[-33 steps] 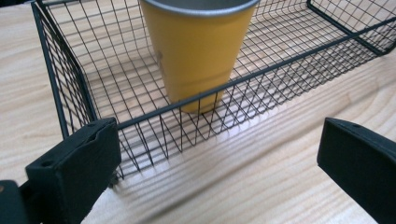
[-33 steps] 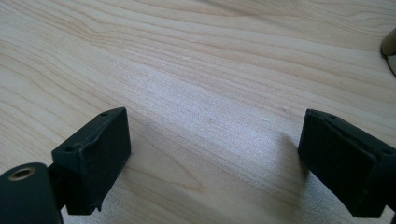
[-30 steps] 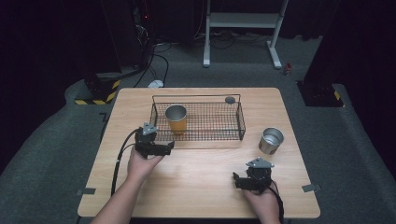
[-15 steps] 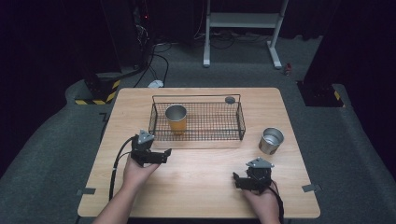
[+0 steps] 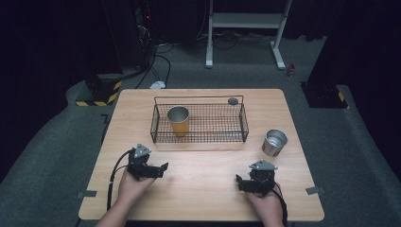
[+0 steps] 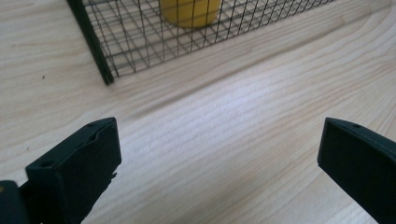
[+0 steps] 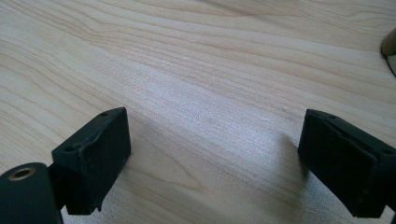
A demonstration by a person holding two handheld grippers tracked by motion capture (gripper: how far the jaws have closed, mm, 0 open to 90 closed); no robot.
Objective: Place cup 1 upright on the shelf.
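The steel cup (image 5: 274, 142) stood upright just right of the wire basket (image 5: 198, 124), straight ahead of the right hand-held gripper (image 5: 239, 182), jaws spread, empty. The left hand-held gripper (image 5: 161, 167), also spread, sat farther off, nearer the orange cup (image 5: 178, 120) inside the basket

Both forearms come in from the bottom edge, each hand wrapped around its tool. The left gripper (image 5: 162, 168) sits low over the wood, jaws pointing to the right and a touch forward, spread wide with nothing between them. Over on the other side, the right gripper (image 5: 240, 182) points leftward, jaws also gaping wide and empty, hovering just above the surface. The two hands are well apart, cables trailing back along each wrist.
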